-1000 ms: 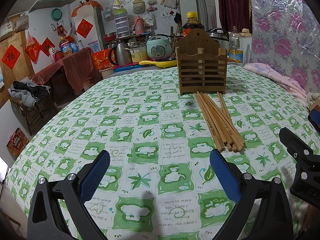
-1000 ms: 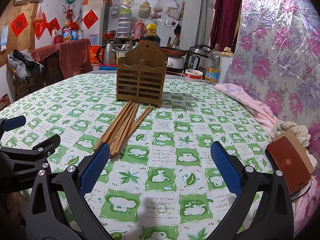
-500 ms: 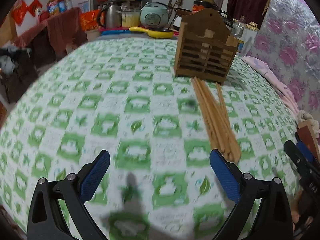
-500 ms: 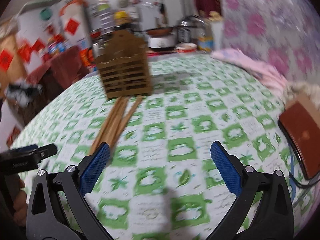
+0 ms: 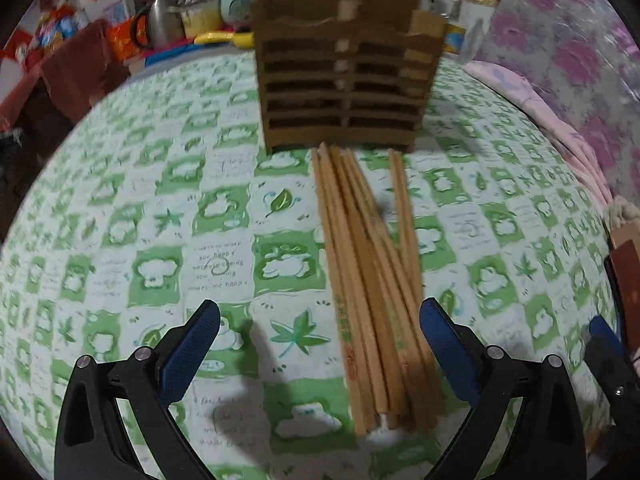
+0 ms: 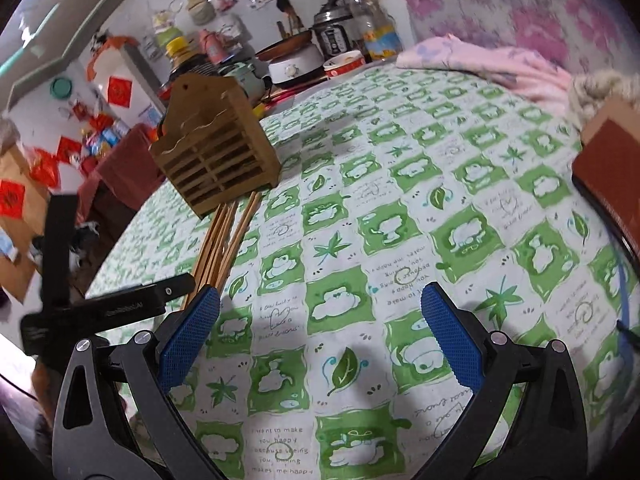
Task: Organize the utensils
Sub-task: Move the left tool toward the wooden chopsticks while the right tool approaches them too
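I am holding both grippers, left (image 5: 316, 344) and right (image 6: 318, 332), spread apart and empty, above chopsticks (image 5: 368, 280) lying before a wooden holder (image 5: 344, 68).

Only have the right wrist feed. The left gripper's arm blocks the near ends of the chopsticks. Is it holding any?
Observer: No. The left gripper is open and empty. The chopsticks lie flat on the cloth, with their near ends between its fingers, close to the right one.
Operator: Bundle tidy?
Observer: Mostly. One stick splays off to the right at the far end, by the holder.
Operator: Which ends face the gripper?
Observer: The ends with the green and red print.
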A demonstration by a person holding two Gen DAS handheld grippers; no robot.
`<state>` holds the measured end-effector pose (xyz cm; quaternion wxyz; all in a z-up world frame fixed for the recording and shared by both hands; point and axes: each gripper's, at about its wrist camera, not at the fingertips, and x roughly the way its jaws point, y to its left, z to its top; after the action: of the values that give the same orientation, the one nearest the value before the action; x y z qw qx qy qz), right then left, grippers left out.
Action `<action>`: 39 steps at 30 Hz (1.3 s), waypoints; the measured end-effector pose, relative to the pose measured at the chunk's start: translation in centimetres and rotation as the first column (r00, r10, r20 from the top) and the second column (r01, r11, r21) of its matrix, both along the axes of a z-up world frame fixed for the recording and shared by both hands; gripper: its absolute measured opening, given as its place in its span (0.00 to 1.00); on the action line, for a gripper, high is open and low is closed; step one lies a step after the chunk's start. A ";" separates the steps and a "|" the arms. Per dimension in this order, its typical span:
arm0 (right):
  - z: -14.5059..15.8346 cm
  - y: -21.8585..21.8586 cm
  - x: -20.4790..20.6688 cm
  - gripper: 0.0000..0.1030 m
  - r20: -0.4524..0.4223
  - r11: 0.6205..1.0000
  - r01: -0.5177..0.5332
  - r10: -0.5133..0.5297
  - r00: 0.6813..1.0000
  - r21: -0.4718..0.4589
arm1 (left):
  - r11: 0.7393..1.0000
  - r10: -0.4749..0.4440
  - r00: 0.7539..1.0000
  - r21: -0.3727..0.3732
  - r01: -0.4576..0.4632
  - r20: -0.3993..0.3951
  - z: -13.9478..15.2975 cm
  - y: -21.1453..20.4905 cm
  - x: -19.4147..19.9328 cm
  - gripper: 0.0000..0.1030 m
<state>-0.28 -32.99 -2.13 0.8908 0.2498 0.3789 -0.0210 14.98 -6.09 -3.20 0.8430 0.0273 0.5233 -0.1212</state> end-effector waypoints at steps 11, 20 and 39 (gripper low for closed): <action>-0.2 0.4 0.4 0.95 -0.022 1.000 -0.020 0.020 1.000 -0.005 | 0.992 0.122 0.992 0.048 -0.120 -0.038 -1.5 4.2 2.5 0.96; -0.8 5.9 4.6 0.94 -0.134 0.962 -0.264 0.253 0.958 -0.066 | 0.988 0.152 0.988 0.022 -0.152 -0.024 -0.7 8.8 0.5 0.95; -2.4 4.3 7.0 0.37 -0.122 0.962 -0.272 0.275 0.954 0.033 | 0.968 0.183 0.983 -0.170 -0.183 -0.018 0.5 11.6 -0.8 0.95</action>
<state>6.71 -28.69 -4.54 0.8575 0.2003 0.4652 0.0898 14.21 5.53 -2.74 0.8493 -0.0937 0.5121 -0.0875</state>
